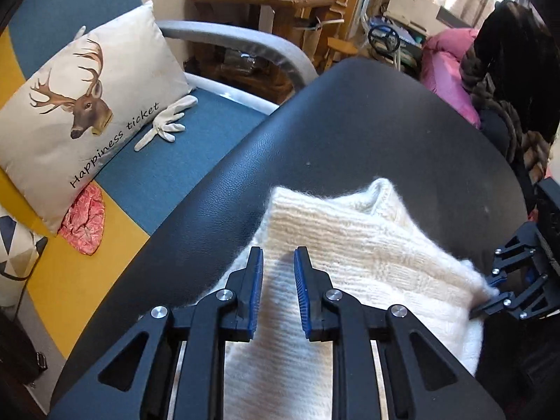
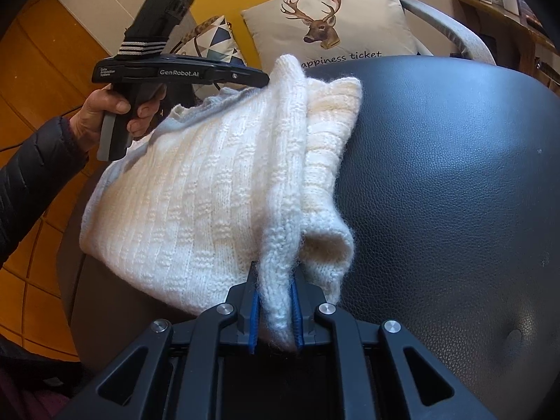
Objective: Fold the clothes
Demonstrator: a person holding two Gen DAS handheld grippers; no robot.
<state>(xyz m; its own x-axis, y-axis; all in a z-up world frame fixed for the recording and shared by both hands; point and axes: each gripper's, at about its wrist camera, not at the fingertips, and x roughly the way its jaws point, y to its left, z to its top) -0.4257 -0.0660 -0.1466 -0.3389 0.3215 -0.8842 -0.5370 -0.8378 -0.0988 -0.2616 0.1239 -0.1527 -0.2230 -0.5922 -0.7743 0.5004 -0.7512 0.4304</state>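
Note:
A cream knitted sweater (image 1: 350, 255) lies partly folded on a black leather surface (image 1: 350, 122). My left gripper (image 1: 278, 253) hovers open above the sweater's near part, with knit showing below the gap between its blue pads. In the right wrist view a hand (image 2: 101, 112) holds the left gripper (image 2: 264, 78), whose tip is at the far end of a raised fold. My right gripper (image 2: 274, 280) is shut on that raised fold of the sweater (image 2: 196, 189), lifting it into a ridge. The left wrist view shows the right gripper (image 1: 484, 295) pinching the sweater's right edge.
A deer-print cushion (image 1: 87, 105), a white glove (image 1: 164, 126) and a red patterned cloth (image 1: 84, 224) lie on the blue and yellow sofa to the left. A cluttered wooden desk (image 1: 262, 3) stands behind. Pink bedding (image 1: 448, 70) and dark clothes sit at the far right.

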